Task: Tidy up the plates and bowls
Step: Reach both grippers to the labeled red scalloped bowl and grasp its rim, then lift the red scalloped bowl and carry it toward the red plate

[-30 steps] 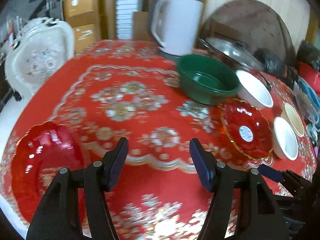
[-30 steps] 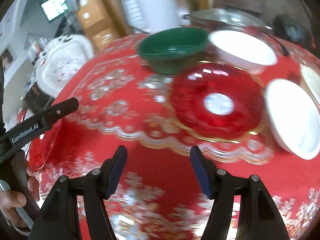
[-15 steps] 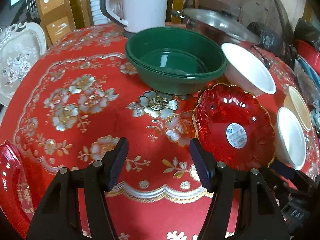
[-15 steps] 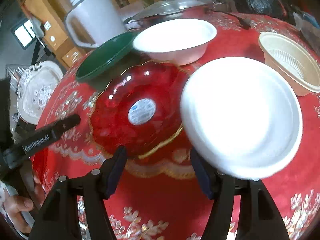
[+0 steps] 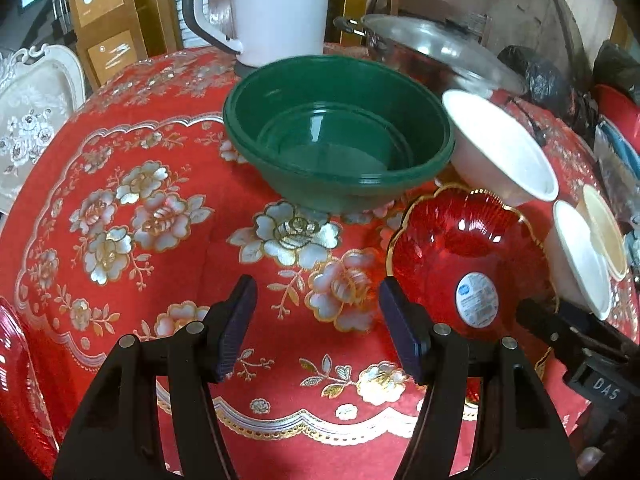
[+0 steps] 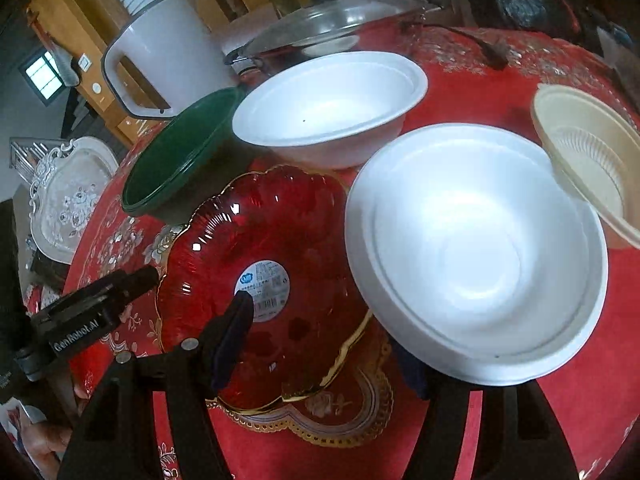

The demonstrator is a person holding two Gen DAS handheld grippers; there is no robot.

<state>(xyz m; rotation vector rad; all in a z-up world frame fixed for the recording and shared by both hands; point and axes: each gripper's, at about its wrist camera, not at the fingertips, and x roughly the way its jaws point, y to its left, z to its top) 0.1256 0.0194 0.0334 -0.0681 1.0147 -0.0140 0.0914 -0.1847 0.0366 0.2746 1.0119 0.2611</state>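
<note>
A red glass plate (image 6: 264,240) with a round sticker lies on the red floral tablecloth (image 5: 160,240). My right gripper (image 6: 324,352) is open over the plate's near rim. Its left finger hangs above the plate, and its right finger is partly hidden under the rim of a white bowl (image 6: 476,252). A second white bowl (image 6: 328,108), a green bowl (image 6: 180,160) and a cream bowl (image 6: 588,160) stand behind. My left gripper (image 5: 318,320) is open and empty above bare cloth, short of the green bowl (image 5: 340,136) and left of the red plate (image 5: 468,260).
A white kettle (image 5: 280,8) and a pot with a glass lid (image 5: 432,52) stand at the table's back. Another red plate (image 5: 12,360) lies at the near left edge. A white carved chair (image 5: 32,112) stands beyond the table on the left.
Both grippers have moved forward over the table toward the dishes. The green bowl now looms larger ahead of the left one; the right one now reaches over the red plate's rim.
</note>
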